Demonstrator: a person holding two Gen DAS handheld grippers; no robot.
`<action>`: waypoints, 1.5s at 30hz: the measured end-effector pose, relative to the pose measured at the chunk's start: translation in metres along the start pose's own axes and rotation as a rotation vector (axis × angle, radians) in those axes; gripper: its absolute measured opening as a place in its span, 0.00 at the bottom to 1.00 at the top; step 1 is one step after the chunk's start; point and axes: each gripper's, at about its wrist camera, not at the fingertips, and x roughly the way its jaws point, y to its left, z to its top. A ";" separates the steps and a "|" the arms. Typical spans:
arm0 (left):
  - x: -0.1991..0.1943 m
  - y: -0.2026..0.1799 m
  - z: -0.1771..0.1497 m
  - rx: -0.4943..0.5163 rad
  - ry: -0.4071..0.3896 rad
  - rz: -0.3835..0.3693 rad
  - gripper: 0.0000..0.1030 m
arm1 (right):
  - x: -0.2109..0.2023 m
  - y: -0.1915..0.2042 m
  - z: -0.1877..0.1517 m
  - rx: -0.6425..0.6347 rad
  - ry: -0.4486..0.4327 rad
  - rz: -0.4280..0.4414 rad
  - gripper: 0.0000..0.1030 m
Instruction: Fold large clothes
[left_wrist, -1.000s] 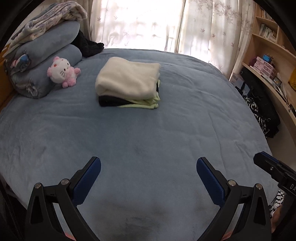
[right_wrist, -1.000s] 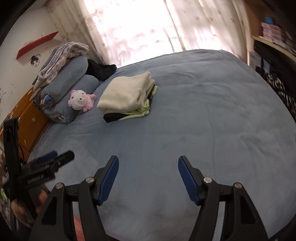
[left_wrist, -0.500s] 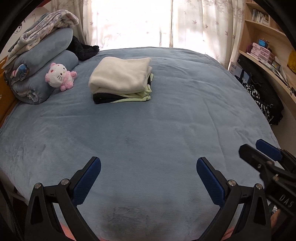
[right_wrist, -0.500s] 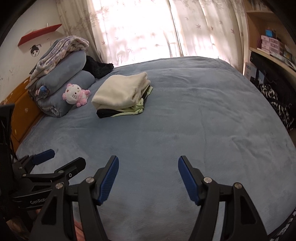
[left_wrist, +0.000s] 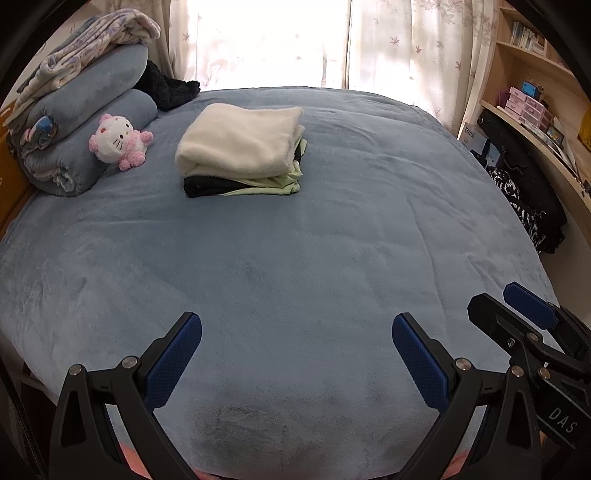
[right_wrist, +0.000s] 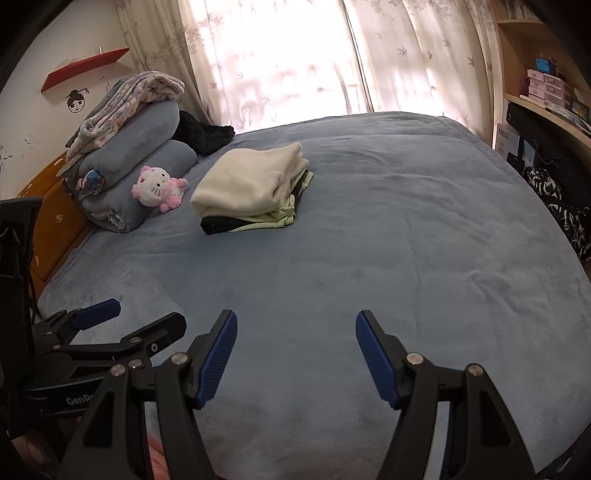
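A stack of folded clothes (left_wrist: 240, 151), cream on top, pale green and black beneath, lies on the far part of the blue bed cover (left_wrist: 295, 240); it also shows in the right wrist view (right_wrist: 251, 188). My left gripper (left_wrist: 295, 350) is open and empty, low over the bed's near edge. My right gripper (right_wrist: 295, 354) is open and empty beside it. Each gripper shows in the other's view, the right one (left_wrist: 517, 314) at lower right, the left one (right_wrist: 122, 321) at lower left.
Rolled blue blankets (left_wrist: 85, 122) with a patterned throw and a pink-and-white plush cat (left_wrist: 118, 140) lie at the far left. A dark garment (left_wrist: 166, 88) sits by the curtains. Shelves and dark bags (left_wrist: 524, 184) stand along the right side.
Both grippers have drawn back and levelled toward the bed's near edge; the right gripper shows further into the left view. The folded stack has not moved.
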 end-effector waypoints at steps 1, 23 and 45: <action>0.000 0.000 0.000 0.000 -0.001 0.003 0.99 | 0.000 0.000 0.000 0.000 0.002 0.001 0.65; -0.003 0.002 -0.002 0.003 -0.009 0.033 0.97 | 0.000 0.001 -0.001 -0.001 0.003 0.000 0.65; -0.001 0.006 0.001 0.005 -0.009 0.036 0.92 | 0.000 0.003 -0.004 -0.002 0.007 0.004 0.65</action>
